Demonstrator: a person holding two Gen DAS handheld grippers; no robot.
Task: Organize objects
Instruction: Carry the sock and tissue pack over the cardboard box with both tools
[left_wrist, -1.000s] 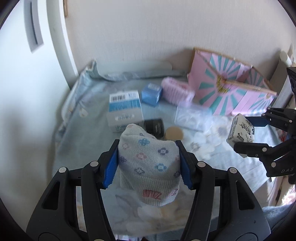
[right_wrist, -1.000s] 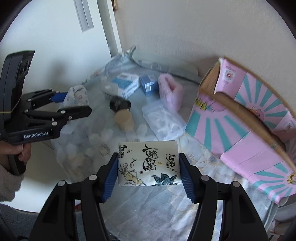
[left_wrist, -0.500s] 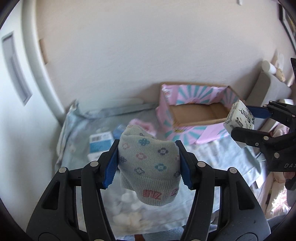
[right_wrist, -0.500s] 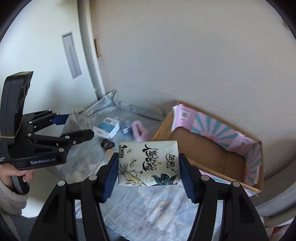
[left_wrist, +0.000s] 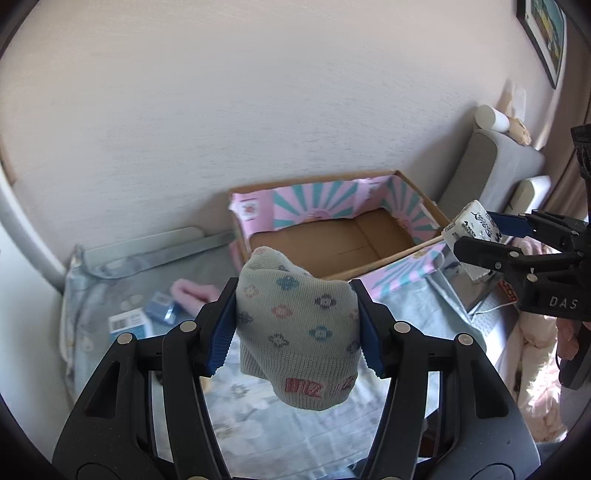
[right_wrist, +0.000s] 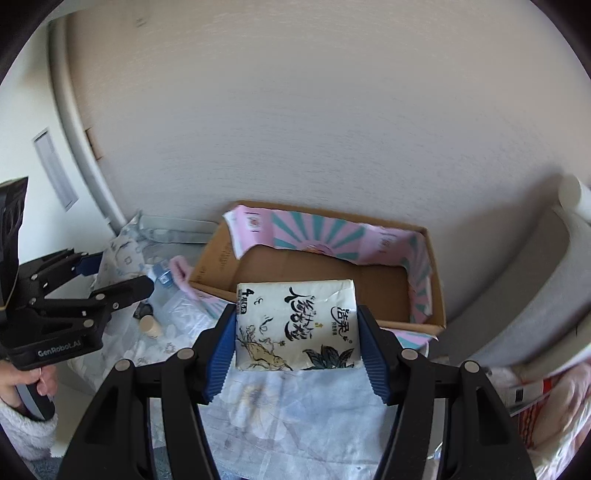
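Note:
My left gripper (left_wrist: 297, 317) is shut on a grey knit hat (left_wrist: 297, 328) with coloured flower marks, held in the air in front of the box. My right gripper (right_wrist: 297, 326) is shut on a white tissue pack (right_wrist: 297, 325) with black writing, just before the box's near wall. The pink and teal cardboard box (left_wrist: 400, 230) stands open against the wall, its brown floor bare; it also shows in the right wrist view (right_wrist: 428, 280). The tissue pack also shows in the left wrist view (left_wrist: 472, 223), at the box's right corner. The left gripper shows in the right wrist view (right_wrist: 114, 275).
On the blue floral cloth (left_wrist: 258, 413) left of the box lie a pink fluffy item (left_wrist: 195, 291), a small blue box (left_wrist: 159, 312) and a white and blue carton (left_wrist: 127, 325). A cork-capped jar (right_wrist: 149, 325) and a clear packet (right_wrist: 184, 314) lie nearby. A grey sofa arm (left_wrist: 495, 162) stands at the right.
Both grippers have risen and moved toward the box with their loads still held. The box interior has come into view, and the loose items have dropped back to the left.

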